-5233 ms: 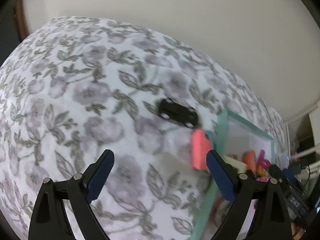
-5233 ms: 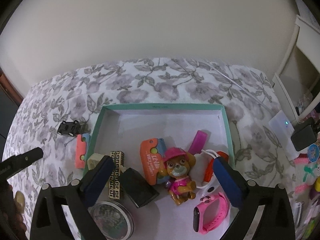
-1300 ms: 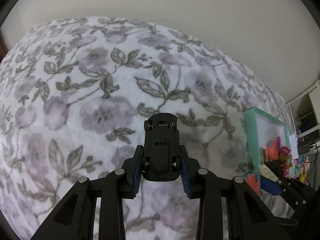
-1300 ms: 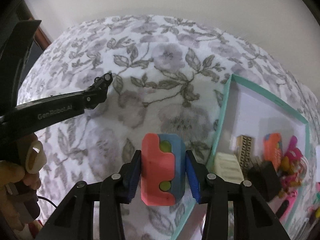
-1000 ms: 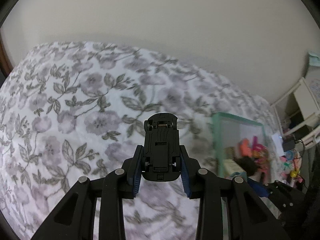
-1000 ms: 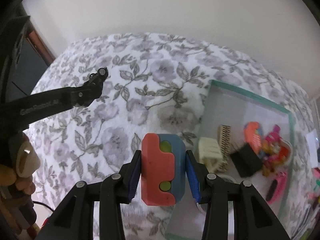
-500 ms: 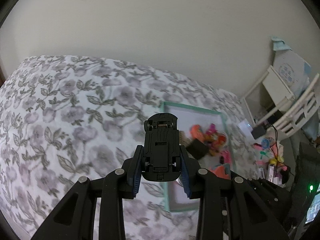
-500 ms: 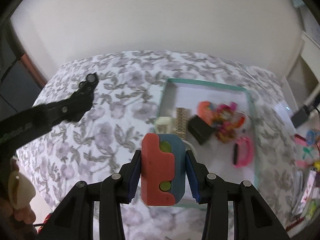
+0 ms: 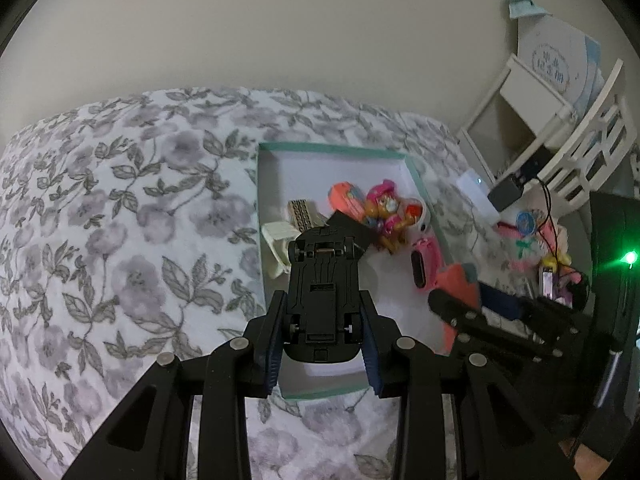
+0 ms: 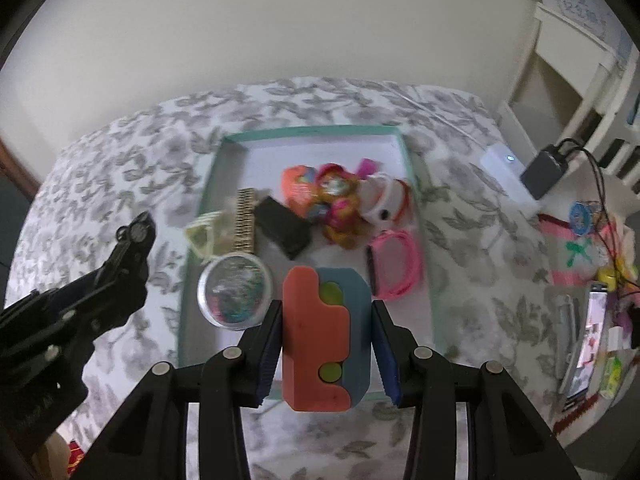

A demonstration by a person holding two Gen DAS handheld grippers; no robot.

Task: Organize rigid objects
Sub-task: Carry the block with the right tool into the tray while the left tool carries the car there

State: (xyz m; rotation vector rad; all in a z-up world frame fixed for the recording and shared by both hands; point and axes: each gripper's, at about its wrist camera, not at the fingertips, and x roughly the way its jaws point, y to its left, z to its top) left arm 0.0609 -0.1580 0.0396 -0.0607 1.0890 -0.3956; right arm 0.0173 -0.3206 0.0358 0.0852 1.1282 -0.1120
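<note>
Left wrist view: left gripper (image 9: 323, 338) clenched on upturned black plastic toy car (image 9: 322, 300), carried above teal-rimmed shallow cardboard box (image 9: 332, 148) for drop-in.
Right wrist view: right gripper (image 10: 326, 350) grasping coral-and-blue plastic block (image 10: 324, 336), likewise poised over box.

Soft even indoor light, fisheye-bent edges, right view motion-blurred.

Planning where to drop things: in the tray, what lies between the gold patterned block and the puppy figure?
In the right wrist view, a black box and an orange toy lie between the gold patterned block and the puppy figure.
</note>
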